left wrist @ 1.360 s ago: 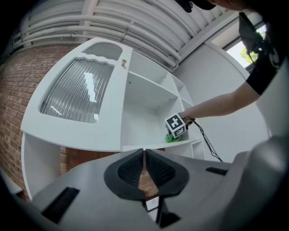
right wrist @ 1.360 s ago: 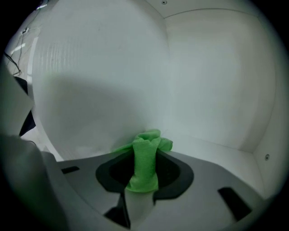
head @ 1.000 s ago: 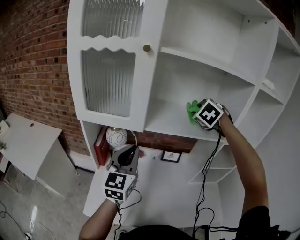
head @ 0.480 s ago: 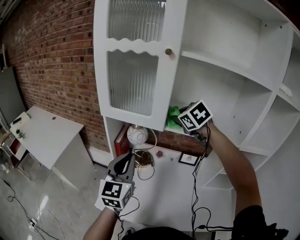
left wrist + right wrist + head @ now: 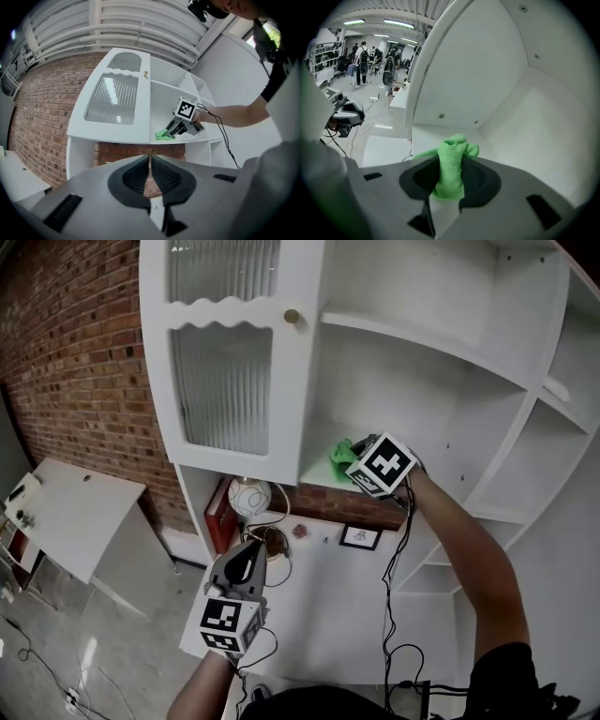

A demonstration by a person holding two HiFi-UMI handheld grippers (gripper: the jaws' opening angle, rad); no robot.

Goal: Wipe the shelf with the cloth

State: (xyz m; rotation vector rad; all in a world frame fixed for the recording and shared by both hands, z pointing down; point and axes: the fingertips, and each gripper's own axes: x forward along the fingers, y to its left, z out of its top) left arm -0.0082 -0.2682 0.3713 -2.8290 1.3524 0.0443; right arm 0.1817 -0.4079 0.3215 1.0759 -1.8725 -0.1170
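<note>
The small bright-green terry cloth (image 5: 457, 149) is pinched upright between the jaws of the right tongs (image 5: 451, 179), which are clamped on its bunched middle. A crumpled tuft stands out beyond the tips and a flap spreads to the left. In the head view this pair sits at centre frame, at the left front end of the white painted shelf board (image 5: 317, 476) in the open bay of the tall white cupboard, just right of its ribbed-glass door (image 5: 223, 385). The cloth appears to touch the board there, though the contact itself is not clear. The cloth looks light, limp and a little fuzzy, so it should fold and drag rather than slide. It is not fragile and is unlikely to slip from the pads. The hold on the gathered centre seems sound, since it leaves a soft wad ahead of the tips to press down. Held too flat, the hard jaw tips could rub the paint instead. The left tongs (image 5: 150, 161) are pressed together on nothing, low in the lower left of the head view, well apart from the shelf.
</note>
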